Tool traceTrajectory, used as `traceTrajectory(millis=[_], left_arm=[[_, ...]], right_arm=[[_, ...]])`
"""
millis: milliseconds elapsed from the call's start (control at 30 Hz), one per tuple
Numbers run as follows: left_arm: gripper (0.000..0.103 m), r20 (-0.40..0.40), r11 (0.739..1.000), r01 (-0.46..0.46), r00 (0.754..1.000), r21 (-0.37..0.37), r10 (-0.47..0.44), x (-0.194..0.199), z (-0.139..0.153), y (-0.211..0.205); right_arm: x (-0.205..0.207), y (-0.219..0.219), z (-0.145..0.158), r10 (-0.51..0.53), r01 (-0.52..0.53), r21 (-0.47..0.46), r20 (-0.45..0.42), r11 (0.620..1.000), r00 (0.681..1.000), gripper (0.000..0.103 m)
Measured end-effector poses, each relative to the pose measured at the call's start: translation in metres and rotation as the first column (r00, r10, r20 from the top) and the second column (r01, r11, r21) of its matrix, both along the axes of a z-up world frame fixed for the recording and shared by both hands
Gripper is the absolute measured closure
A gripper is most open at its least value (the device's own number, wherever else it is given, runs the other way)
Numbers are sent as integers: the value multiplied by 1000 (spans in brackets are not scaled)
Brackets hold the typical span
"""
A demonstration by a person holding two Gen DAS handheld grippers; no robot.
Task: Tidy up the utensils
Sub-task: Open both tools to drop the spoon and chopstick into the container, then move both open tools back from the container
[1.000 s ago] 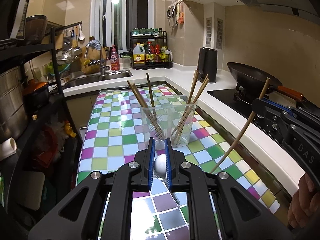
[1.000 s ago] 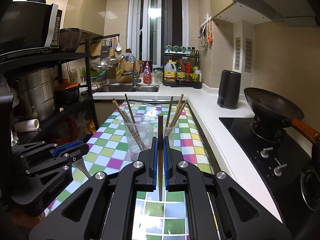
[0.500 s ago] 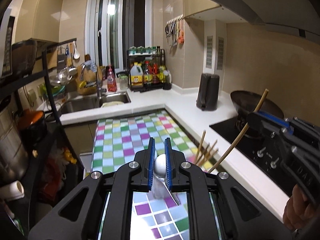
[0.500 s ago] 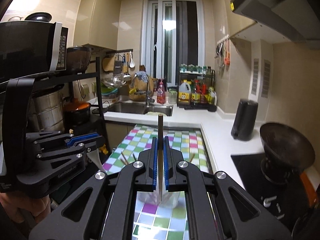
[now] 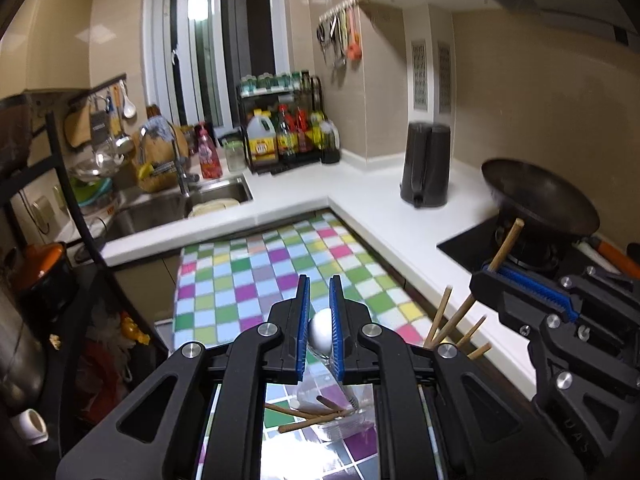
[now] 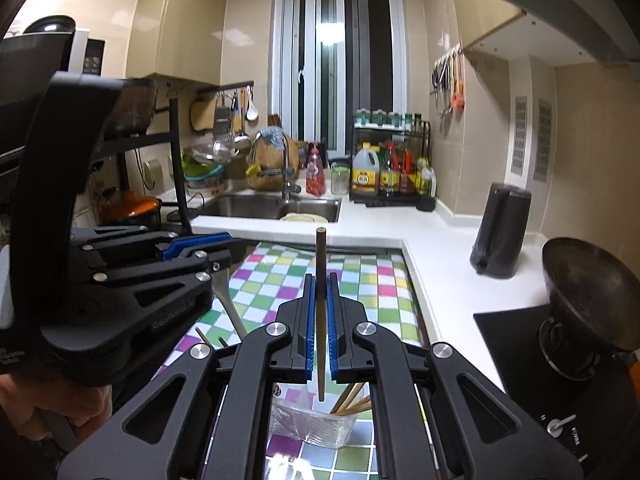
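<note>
In the left wrist view my left gripper (image 5: pixel 319 285) is shut on a white spoon (image 5: pixel 321 329), whose handle slants down behind the pads. Under it stands a clear glass holder (image 5: pixel 340 426) with several wooden chopsticks (image 5: pixel 440 314) leaning out to the right. At the right edge my right gripper (image 5: pixel 486 271) pinches a single chopstick (image 5: pixel 506 243). In the right wrist view my right gripper (image 6: pixel 319 280) is shut on that upright chopstick (image 6: pixel 320 248), its lower tip above the glass holder (image 6: pixel 316 424). The left gripper (image 6: pixel 224 242) hangs at the left with the spoon (image 6: pixel 230 304) pointing down.
The holder stands on a checkered cloth table (image 6: pixel 372 280). A white counter (image 5: pixel 384 208) wraps around it, bearing a sink (image 6: pixel 256 206), a bottle rack (image 6: pixel 390 172), a black kettle (image 6: pixel 500 230) and a wok (image 6: pixel 588 280) on the stove. A black shelf (image 5: pixel 68 184) with pots stands left. A hand (image 6: pixel 52 400) shows low left.
Both grippers have risen and moved forward with their loads. The glass holder, earlier in front of the fingertips, now lies low beneath the grippers. Neither grip has altered.
</note>
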State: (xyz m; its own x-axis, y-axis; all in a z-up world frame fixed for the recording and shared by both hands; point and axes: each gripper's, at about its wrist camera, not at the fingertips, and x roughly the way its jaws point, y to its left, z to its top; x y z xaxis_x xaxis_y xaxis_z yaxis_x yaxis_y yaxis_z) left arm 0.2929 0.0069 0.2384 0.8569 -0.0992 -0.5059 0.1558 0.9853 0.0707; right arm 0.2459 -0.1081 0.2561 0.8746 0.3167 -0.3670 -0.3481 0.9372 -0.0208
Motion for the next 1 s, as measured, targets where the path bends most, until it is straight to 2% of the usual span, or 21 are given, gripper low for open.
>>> traceTrajectory(millis=[233, 433, 500, 567, 600, 667, 800, 900, 967, 1000], left_arm=[[93, -96, 999, 30, 995, 14, -29, 18, -49, -4], [93, -142, 1000, 29, 989, 4, -29, 26, -68, -5], [89, -138, 1000, 28, 990, -8, -29, 26, -67, -5], [71, -120, 1000, 20, 992, -23, -23, 21, -63, -4], [69, -108, 999, 12, 994, -31, -15, 17, -59, -3], [69, -86, 999, -2, 996, -53, -2, 8, -52, 1], [64, -19, 996, -34, 999, -85, 32, -19, -35, 11], [51, 47, 993, -62, 997, -96, 67, -52, -23, 21], [41, 73, 991, -77, 994, -109, 85, -71, -18, 27], [39, 86, 990, -85, 992, -113, 95, -85, -18, 31]], right_arm=[[22, -1, -35, 2, -3, -5, -76, 1000, 997, 98], [33, 1, -54, 6, -9, -24, -121, 1000, 993, 98], [35, 1, -59, -2, -2, -31, -132, 1000, 991, 97], [34, -1, -59, -7, 2, -34, -135, 999, 991, 94], [33, -2, -58, -6, 1, -31, -135, 1000, 991, 92], [30, -3, -53, -16, 13, -29, -124, 999, 992, 75], [14, -6, -40, -17, 16, -15, -87, 1000, 996, 72], [-3, -6, -30, -24, 23, -9, -46, 1000, 999, 60], [-20, -10, -22, -37, 37, 7, -7, 999, 999, 36], [-29, -12, -19, -53, 52, 20, 15, 998, 999, 29]])
